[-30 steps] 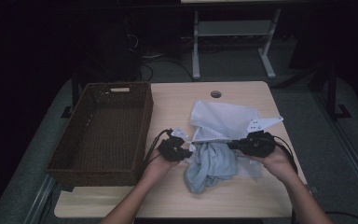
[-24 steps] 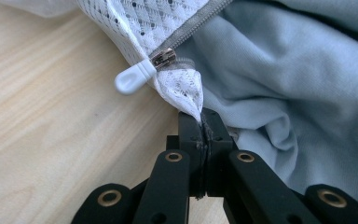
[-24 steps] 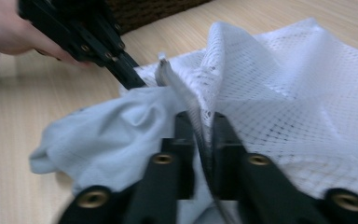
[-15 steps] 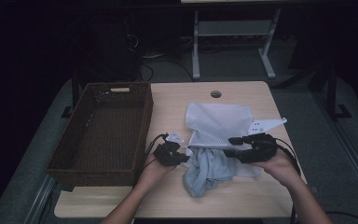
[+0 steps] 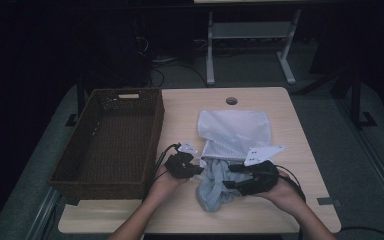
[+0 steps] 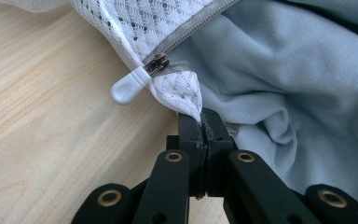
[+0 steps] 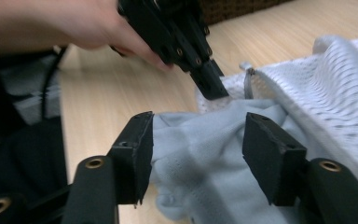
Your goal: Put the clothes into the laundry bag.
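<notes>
Jaws of left gripper [image 6: 200,135] pinch mesh bag [image 6: 135,28] corner; right gripper [image 7: 198,140] has just opened over grey garment [image 7: 205,163].

dim room, grey floor [image 5: 40,165], pale metal frame [image 5: 250,50] behind wooden table [image 5: 300,130]

high view: dim, dark surround | gripper views: bright, near parts blurred

place: lab | cue: bare table [image 5: 300,150], dark room, floor cables [image 5: 160,75]
</notes>
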`<state>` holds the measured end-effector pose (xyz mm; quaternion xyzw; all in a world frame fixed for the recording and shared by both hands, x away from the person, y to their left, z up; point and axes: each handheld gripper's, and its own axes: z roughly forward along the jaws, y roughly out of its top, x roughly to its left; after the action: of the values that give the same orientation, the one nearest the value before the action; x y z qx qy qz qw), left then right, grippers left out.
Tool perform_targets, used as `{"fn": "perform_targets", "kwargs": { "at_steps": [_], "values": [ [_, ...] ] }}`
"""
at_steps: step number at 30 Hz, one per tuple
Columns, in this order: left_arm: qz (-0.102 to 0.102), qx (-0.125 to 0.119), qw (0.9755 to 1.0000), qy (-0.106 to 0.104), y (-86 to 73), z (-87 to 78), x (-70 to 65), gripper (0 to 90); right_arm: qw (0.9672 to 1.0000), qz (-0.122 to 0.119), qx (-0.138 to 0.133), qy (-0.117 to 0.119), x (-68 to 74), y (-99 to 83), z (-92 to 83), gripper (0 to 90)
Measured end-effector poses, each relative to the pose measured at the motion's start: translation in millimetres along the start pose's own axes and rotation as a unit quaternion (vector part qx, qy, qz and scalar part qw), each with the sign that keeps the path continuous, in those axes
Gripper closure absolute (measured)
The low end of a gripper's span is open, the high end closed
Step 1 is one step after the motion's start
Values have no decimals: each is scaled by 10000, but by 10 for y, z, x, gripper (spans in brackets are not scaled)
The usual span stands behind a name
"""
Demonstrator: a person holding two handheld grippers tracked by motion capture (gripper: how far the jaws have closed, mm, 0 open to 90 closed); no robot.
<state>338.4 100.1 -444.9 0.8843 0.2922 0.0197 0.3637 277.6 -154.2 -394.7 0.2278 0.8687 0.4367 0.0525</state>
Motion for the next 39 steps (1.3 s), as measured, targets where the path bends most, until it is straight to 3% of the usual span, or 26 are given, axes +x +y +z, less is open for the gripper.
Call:
{"fn": "perform_targets", "kwargs": {
  "at_steps": [7, 13, 17, 21, 26, 31, 39],
  "values": [
    [12, 24, 10000, -5, 1, 5, -9, 885, 9989, -73, 408, -207, 59, -109, 376, 354],
    [20, 39, 10000, -15, 0, 4, -12, 885, 9928, -495, 919, -593, 76, -223, 612, 523],
    [41, 45, 10000, -22, 0, 3, -16, 885, 9931, -380, 938, -585, 41, -252, 614, 681],
    [58, 48, 10000, -26, 2, 5, -24, 886, 9935, -302, 897, -630, 37, -250, 592, 762],
    [59, 95, 9999, -56, -2, 15, -17, 886, 9937, -224, 723, -831, -4, -204, 506, 775],
    [102, 173, 9997, -104, 0, 34, -29, 888, 9919, 41, 568, -1133, -134, -182, 424, 776],
    [106, 283, 9993, -231, -5, 60, -51, 888, 9843, 311, 506, -1660, -342, -177, 317, 778]
  ]
}}
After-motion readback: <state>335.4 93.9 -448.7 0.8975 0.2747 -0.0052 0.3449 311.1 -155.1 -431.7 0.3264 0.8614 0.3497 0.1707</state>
